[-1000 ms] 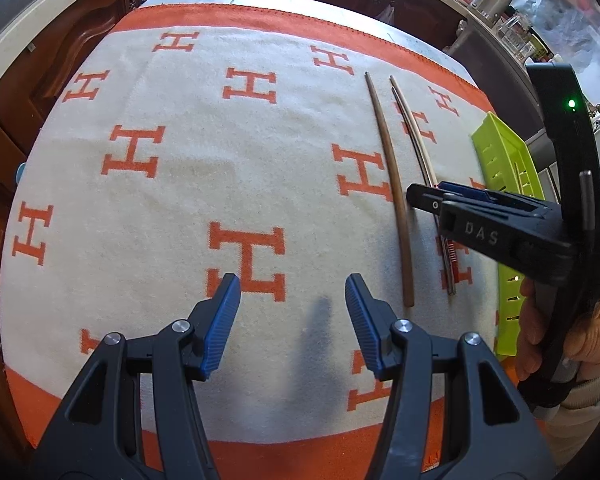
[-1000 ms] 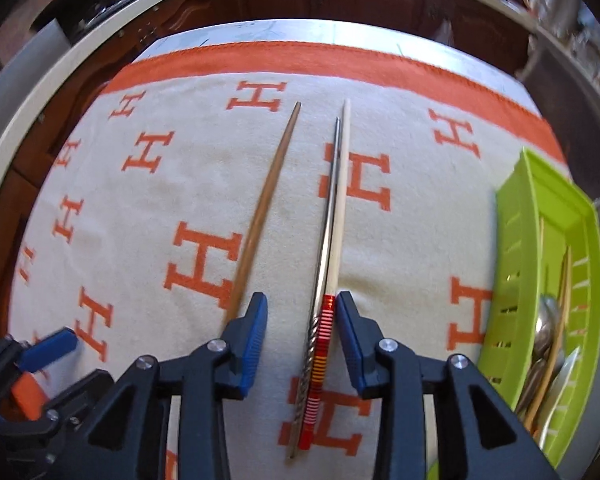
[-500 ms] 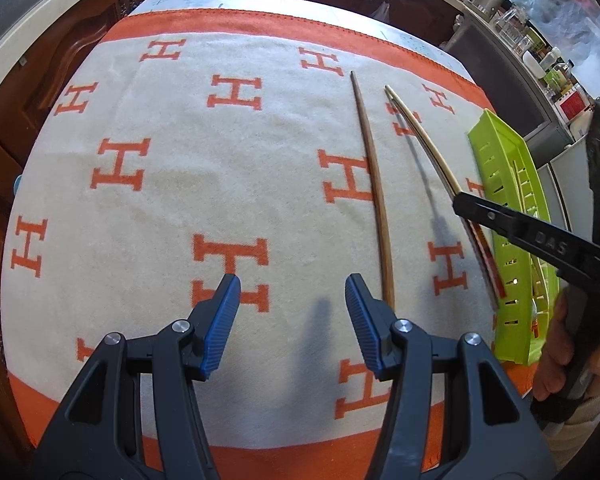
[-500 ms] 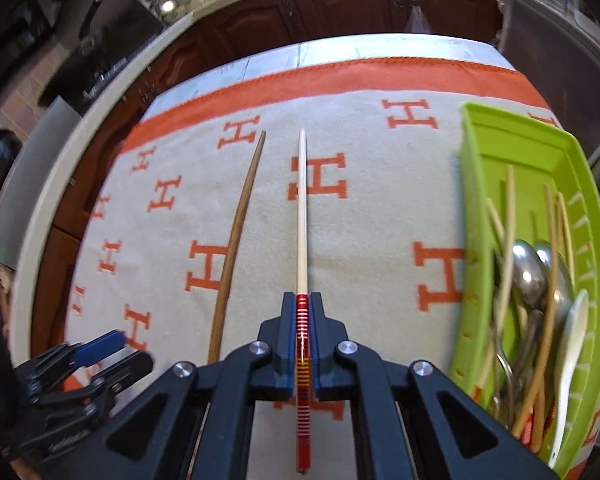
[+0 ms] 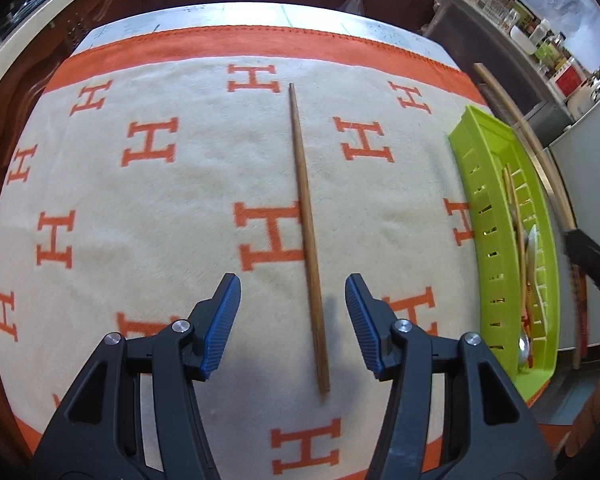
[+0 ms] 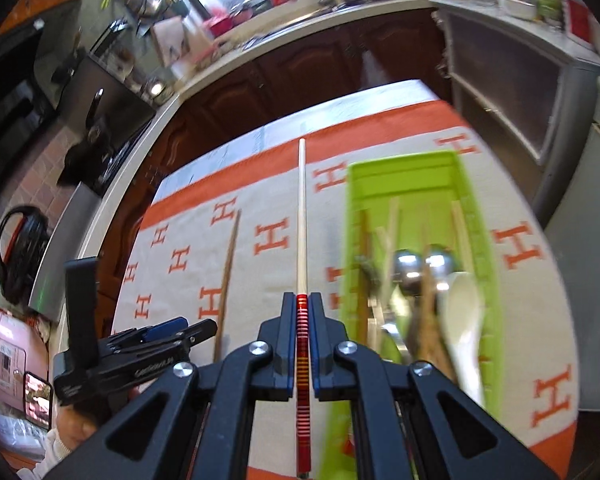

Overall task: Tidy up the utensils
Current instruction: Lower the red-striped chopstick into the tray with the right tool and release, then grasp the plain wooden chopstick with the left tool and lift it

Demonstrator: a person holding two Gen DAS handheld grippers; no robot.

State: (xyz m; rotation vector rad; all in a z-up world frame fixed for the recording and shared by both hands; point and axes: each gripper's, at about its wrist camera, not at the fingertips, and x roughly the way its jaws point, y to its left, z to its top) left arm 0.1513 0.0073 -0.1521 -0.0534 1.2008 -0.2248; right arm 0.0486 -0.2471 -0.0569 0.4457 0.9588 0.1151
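My right gripper (image 6: 301,320) is shut on a pale chopstick with a red striped handle (image 6: 301,216) and holds it in the air beside the green tray (image 6: 474,184). The chopstick also shows in the left wrist view (image 5: 528,136) above the tray (image 5: 470,168). A brown wooden chopstick (image 5: 306,224) lies on the white and orange cloth (image 5: 140,200). My left gripper (image 5: 293,316) is open, its fingers on either side of the chopstick's near half and above it. The brown chopstick also shows in the right wrist view (image 6: 229,264), beside the left gripper (image 6: 172,332).
The green tray holds several chopsticks, two metal spoons (image 6: 420,272) and a white spoon (image 6: 466,312). Dark wooden cabinets (image 6: 320,64) and a grey shelf unit (image 6: 516,92) stand behind the table. A kettle (image 6: 20,256) is at the far left.
My right gripper shut on the striped chopstick, lifted it off the cloth and carried it right toward the tray. My left gripper moved right over the brown chopstick.
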